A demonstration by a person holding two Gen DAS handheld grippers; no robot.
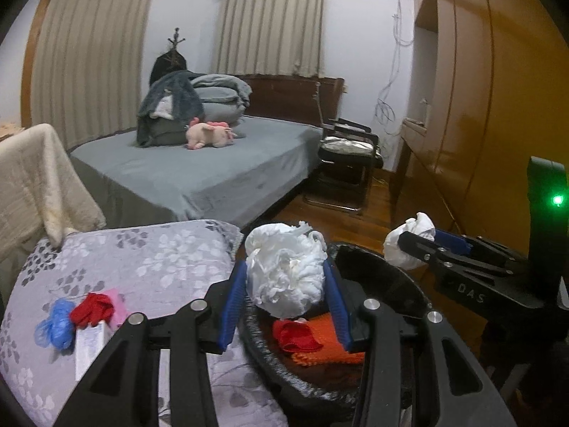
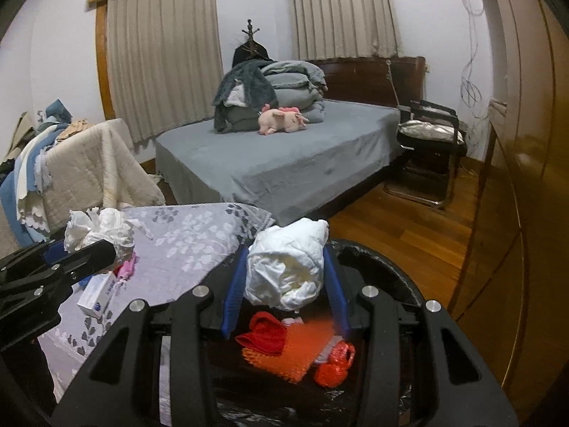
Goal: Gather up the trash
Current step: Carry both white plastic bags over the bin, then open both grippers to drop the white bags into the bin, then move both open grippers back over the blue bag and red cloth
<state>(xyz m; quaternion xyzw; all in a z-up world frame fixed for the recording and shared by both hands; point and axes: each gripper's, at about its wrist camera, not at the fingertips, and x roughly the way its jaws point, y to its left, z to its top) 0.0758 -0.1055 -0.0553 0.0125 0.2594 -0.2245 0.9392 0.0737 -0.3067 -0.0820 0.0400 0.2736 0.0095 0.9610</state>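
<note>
Both grippers pinching crumpled tissue wads [image 1: 284,267] over black trash bin [image 1: 391,267], sitting beside floral-cloth table's [image 1: 142,259] right edge; bedroom, wooden floor [image 2: 409,231].

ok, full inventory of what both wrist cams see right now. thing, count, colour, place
Tissue wad: 1, white, gripped in left gripper over the bin rim.
Second wad: 1, white, gripped in right gripper above the bin.
Trash bin: 1, black, bottom centre, holding red cloth and orange mesh.
Floral cover: 1, grey, left of bin.
Small box: 1, white, on the cover.
Blue bag scrap: 1, on the cover.
Bed: 1, grey sheet, centre.
Plush pig: 1, pink, on bed.
Chair: 1, black, right of bed.
Left gripper: black, blue fingers.
Right gripper: same.
</note>
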